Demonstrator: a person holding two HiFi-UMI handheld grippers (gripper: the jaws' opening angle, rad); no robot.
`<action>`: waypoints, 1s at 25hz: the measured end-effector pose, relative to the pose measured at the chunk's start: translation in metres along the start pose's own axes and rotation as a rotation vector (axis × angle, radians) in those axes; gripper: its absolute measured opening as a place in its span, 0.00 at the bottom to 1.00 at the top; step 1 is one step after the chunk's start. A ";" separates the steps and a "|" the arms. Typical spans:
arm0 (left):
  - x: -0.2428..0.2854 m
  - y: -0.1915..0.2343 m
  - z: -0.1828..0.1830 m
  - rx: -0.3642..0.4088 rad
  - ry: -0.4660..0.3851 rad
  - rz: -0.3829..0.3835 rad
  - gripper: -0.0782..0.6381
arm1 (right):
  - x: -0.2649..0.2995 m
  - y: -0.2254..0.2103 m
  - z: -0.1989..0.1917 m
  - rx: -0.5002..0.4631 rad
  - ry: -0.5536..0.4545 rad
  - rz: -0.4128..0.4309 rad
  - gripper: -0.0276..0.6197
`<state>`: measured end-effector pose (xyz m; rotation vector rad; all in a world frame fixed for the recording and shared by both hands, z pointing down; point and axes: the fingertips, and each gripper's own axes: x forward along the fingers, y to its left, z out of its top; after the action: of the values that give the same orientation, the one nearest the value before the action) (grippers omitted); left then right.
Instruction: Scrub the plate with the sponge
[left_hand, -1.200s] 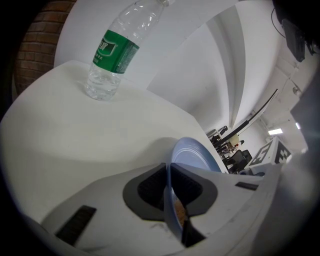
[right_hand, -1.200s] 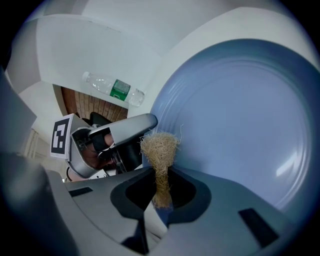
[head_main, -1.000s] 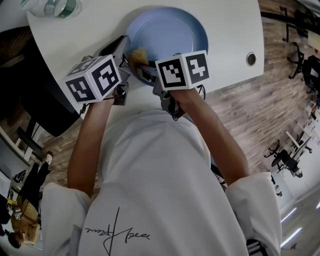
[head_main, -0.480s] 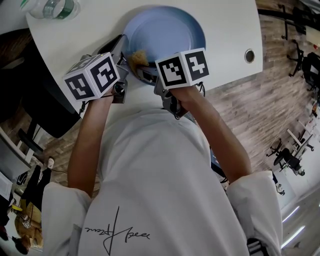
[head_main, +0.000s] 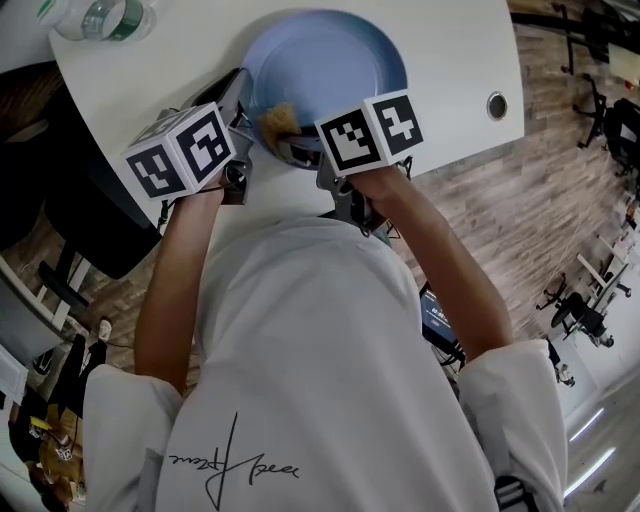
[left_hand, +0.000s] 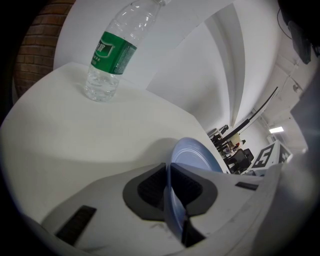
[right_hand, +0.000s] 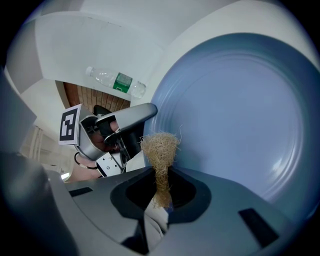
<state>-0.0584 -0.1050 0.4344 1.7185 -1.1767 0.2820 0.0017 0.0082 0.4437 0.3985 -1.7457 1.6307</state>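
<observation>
Head view first: a round pale-blue plate (head_main: 335, 55) sits on a white rounded surface (head_main: 455, 60), right in front of a person in a white shirt (head_main: 300, 380). The left tongs (head_main: 242, 95) come in at the plate's near-left rim. The right tongs (head_main: 292, 145) reach in from the near edge with a tan, stringy fibre sponge (head_main: 278, 120) at their tip, over the near-left part of the plate. A clear plastic water bottle with a green label (head_main: 100, 15) is well off at the surface's far-left corner, and there's a small round metal grommet hole (head_main: 497, 105) over on the right. Wood-plank floor (head_main: 520, 200) shows beyond the edge.

Left gripper view: the left tongs (left_hand: 170, 185) are pressed together on the plate's rim, so the plate (left_hand: 192, 155) shows almost edge-on, running straight through the two dark pads. It throws a shadow on the surface (left_hand: 75, 135) behind it, so that side looks tipped up a bit, though I can't be sure. The bottle (left_hand: 112, 55) stands upright near the far edge.

Right gripper view: the right tongs (right_hand: 160, 192) are pinching the sponge (right_hand: 160, 150) by its lower end, and the frayed top fans out above the pads. The tuft sits right at the inner left rim of the plate (right_hand: 240, 115), whose face fills most of the view. Can't tell if it's actually pressing on the plate or just beside it. The left tongs show just left of the sponge, clamped on the rim.
</observation>
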 end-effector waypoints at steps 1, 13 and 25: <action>0.000 0.000 0.000 0.001 0.000 0.000 0.15 | -0.001 -0.001 -0.002 -0.003 0.007 -0.001 0.10; 0.001 0.002 0.000 0.004 -0.003 0.004 0.15 | -0.012 -0.017 -0.018 -0.050 0.086 -0.050 0.10; 0.000 0.002 0.000 0.004 -0.004 0.006 0.15 | -0.018 -0.026 -0.026 -0.143 0.165 -0.095 0.10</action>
<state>-0.0597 -0.1049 0.4360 1.7201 -1.1846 0.2847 0.0394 0.0250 0.4500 0.2682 -1.6806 1.4210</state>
